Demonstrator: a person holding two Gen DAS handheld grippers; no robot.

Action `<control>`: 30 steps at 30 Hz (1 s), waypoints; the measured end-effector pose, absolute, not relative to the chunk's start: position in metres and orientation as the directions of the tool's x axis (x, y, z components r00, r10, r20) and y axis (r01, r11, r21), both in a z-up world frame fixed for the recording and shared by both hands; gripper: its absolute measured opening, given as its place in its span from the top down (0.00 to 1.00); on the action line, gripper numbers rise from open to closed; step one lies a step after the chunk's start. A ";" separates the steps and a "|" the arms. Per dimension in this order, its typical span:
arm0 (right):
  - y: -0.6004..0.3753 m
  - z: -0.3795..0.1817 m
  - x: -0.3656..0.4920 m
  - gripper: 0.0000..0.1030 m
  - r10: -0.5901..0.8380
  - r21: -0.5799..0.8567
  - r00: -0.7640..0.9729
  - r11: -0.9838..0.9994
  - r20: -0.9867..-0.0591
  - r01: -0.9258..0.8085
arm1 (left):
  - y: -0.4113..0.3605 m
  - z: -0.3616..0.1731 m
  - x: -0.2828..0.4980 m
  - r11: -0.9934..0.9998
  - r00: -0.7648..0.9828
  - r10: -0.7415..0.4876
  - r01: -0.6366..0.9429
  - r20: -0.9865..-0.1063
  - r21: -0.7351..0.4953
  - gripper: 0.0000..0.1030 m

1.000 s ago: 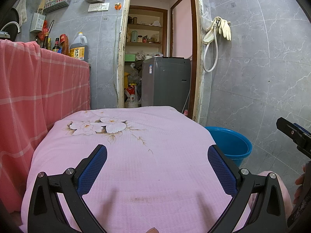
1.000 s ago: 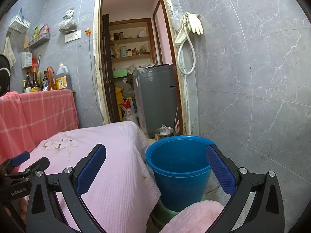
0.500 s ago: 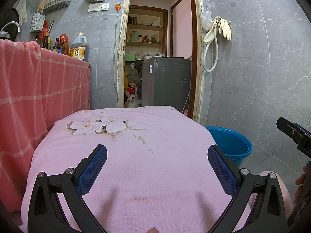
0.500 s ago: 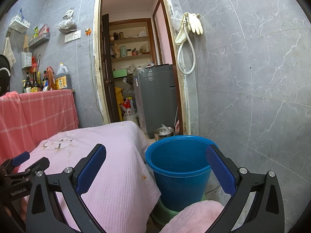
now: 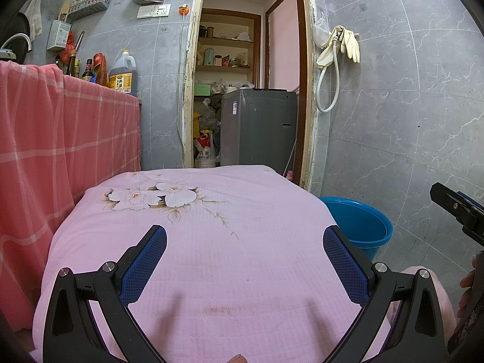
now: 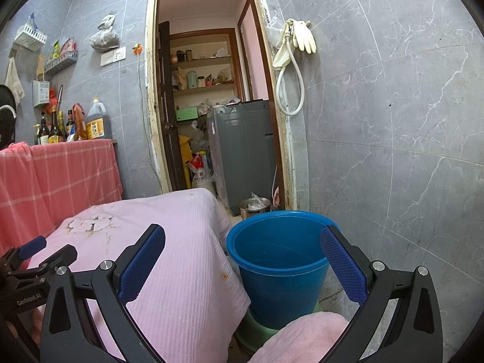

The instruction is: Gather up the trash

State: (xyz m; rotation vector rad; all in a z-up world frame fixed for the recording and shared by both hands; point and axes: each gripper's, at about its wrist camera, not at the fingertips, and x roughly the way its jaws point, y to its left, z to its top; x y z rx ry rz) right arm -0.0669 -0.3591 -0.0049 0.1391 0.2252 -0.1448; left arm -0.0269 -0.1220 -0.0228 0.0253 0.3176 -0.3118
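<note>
Both pairs of jaws stand spread wide with nothing between them: the left gripper (image 5: 244, 255) hangs over the pink flowered cloth (image 5: 211, 242) that covers the table, and the right gripper (image 6: 243, 254) hangs past the table's right edge, facing one blue bucket (image 6: 279, 267). The bucket stands upright on the floor just beside that right edge, its long axis vertical and its open mouth pointing up; it rests on something green, of which only a sliver shows. Nothing solid can be seen inside the bucket, though its bottom is dim and hard to read. On the cloth no piece of trash can be made out, only two faint brownish stains near the front edge and a printed cluster of flowers toward the far left corner. In the left wrist view the bucket is half hidden behind the table's right edge, and the right gripper shows only as a black tip at the picture's right border. One grey washing machine (image 5: 257, 127) stands in the doorway beyond the far edge. One pair of pale rubber gloves (image 6: 302, 34) hangs on the tiled wall with one white hose looped below. A red checked cloth (image 5: 60, 136) drapes the counter at left, where several bottles stand, partly hiding one another.
</note>
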 end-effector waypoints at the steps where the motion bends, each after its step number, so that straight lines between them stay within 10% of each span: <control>1: -0.359 -0.005 -0.067 0.00 -0.127 0.121 0.965 0.980 -0.231 0.158 | -0.122 -0.023 -0.027 0.952 0.902 -0.298 0.306 -0.311 -0.024 0.01; 30: -0.358 -0.005 -0.066 0.00 -0.127 0.121 0.964 0.980 -0.233 0.159 | -0.121 -0.029 -0.025 0.958 0.907 -0.275 0.285 -0.320 -0.016 0.01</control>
